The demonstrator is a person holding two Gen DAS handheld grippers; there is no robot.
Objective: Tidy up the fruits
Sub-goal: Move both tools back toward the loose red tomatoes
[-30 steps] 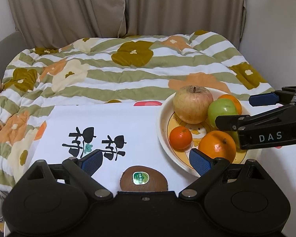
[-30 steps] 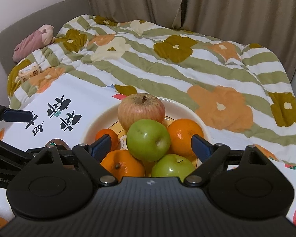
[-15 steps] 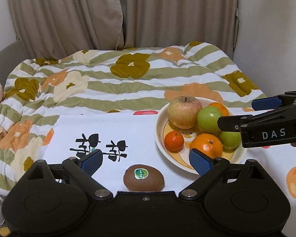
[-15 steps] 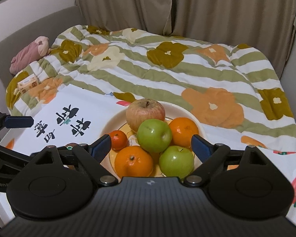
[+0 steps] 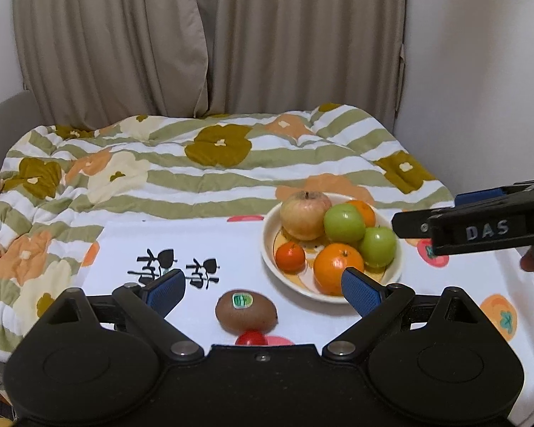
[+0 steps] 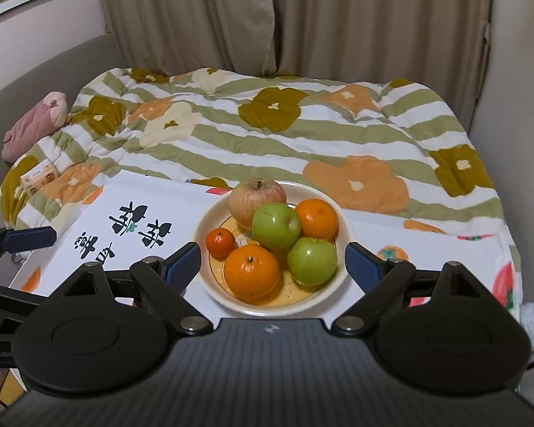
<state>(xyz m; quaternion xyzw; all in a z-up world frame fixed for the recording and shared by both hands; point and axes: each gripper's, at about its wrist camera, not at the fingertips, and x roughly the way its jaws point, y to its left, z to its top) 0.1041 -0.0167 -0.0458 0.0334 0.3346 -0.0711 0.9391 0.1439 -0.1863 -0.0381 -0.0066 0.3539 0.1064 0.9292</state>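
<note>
A cream plate [image 5: 267,245] [image 6: 341,220] on the white table holds a reddish apple [image 5: 304,213] [image 6: 256,197], two green apples [image 5: 343,222] [image 6: 276,224], two oranges [image 5: 336,261] [image 6: 251,272] and a small tangerine [image 5: 290,256] [image 6: 220,242]. A brown kiwi [image 5: 245,309] with a green sticker lies on the table left of the plate. My left gripper [image 5: 263,286] is open and empty, just above the kiwi. My right gripper [image 6: 270,267] is open and empty, held back over the plate's near edge. The kiwi is hidden in the right wrist view.
The table's white cloth [image 5: 195,242] has black characters and fruit prints. A bed with a striped flowered quilt [image 5: 213,163] lies behind the table. Curtains [image 5: 203,35] and a wall stand at the back. A pink plush toy [image 6: 35,124] lies at the bed's left.
Both grippers have drawn back and up from the table, so the plate and kiwi look smaller and farther. Both stay open. The fruits have not moved.
</note>
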